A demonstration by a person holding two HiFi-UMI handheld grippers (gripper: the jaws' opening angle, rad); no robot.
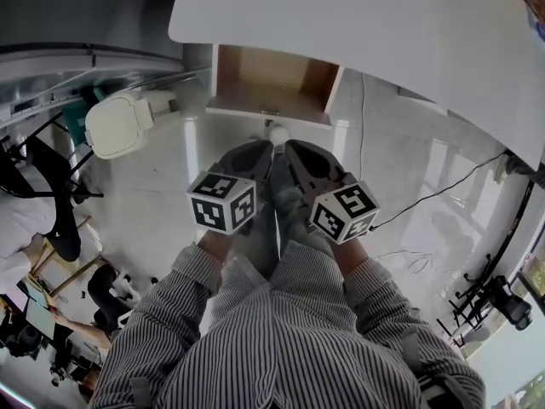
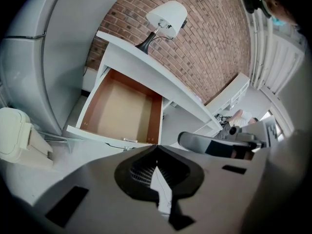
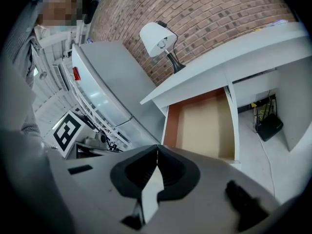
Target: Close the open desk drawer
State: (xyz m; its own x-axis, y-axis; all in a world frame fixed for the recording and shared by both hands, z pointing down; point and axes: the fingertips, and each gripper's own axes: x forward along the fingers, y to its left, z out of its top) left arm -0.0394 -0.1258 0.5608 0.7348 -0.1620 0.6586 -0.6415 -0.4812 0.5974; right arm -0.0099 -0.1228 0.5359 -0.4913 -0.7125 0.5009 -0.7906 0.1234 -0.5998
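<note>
The desk drawer point(image 1: 274, 82) stands pulled out from under the white desk top point(image 1: 358, 24); its brown inside is empty and its white front point(image 1: 266, 114) faces me. Both grippers hang side by side just short of that front, apart from it. My left gripper point(image 1: 264, 149) is shut with nothing held, its jaws meeting at the tips. My right gripper point(image 1: 290, 149) is shut and empty too. In the left gripper view the drawer point(image 2: 122, 110) lies beyond the left gripper point(image 2: 156, 148). The right gripper view shows the drawer point(image 3: 204, 125) above the right gripper point(image 3: 157, 148).
A white lidded bin point(image 1: 117, 124) stands on the floor left of the drawer. A lamp point(image 2: 168, 17) sits on the desk against a brick wall. A black box with cables point(image 3: 268, 123) sits under the desk at right. A cable point(image 1: 443, 190) crosses the floor. People sit at far left.
</note>
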